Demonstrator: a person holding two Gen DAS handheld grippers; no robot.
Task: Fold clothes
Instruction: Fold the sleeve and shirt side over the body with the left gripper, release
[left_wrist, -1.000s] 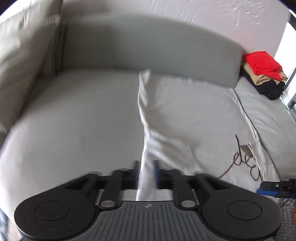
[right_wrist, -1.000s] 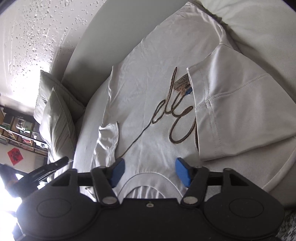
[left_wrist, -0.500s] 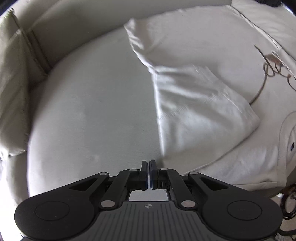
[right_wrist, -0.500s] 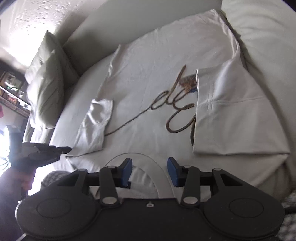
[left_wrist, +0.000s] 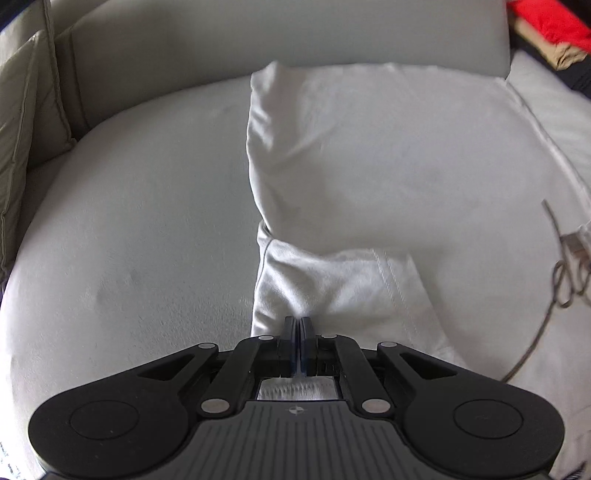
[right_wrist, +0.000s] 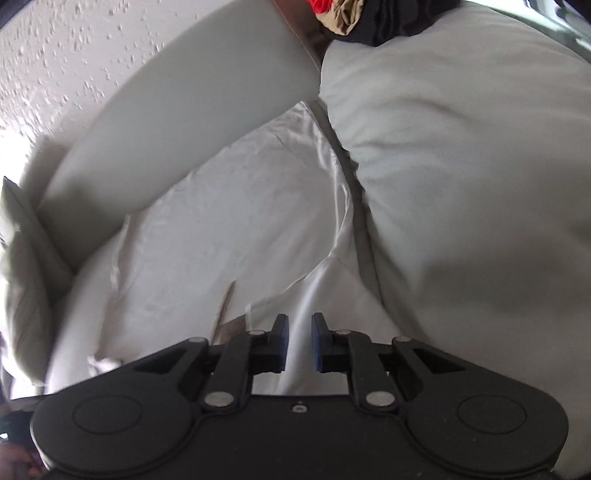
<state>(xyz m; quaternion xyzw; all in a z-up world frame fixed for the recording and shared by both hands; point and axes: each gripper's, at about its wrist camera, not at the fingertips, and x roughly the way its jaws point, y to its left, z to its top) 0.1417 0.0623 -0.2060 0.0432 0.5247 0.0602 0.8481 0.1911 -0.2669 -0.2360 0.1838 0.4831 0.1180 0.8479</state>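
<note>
Left wrist view: the white T-shirt (left_wrist: 369, 177) lies spread on the grey sofa seat (left_wrist: 140, 236), its left sleeve (left_wrist: 332, 288) folded inward. The left claw (left_wrist: 297, 325) is pressed together on the sleeve's near edge, with a thin layer of cloth between its pads. The fabric appears light, limp and thin; it probably drapes and creases wherever it is unsupported. Take hold at hems and seams, where the doubled cloth gives the pads purchase.

Right wrist view: the right claw (right_wrist: 298, 341) has just been closing around a raised ridge of the T-shirt (right_wrist: 236, 229), though its pads stand slightly apart from the cloth. A folded pile (right_wrist: 354, 14) rests on the far cushion.
</note>
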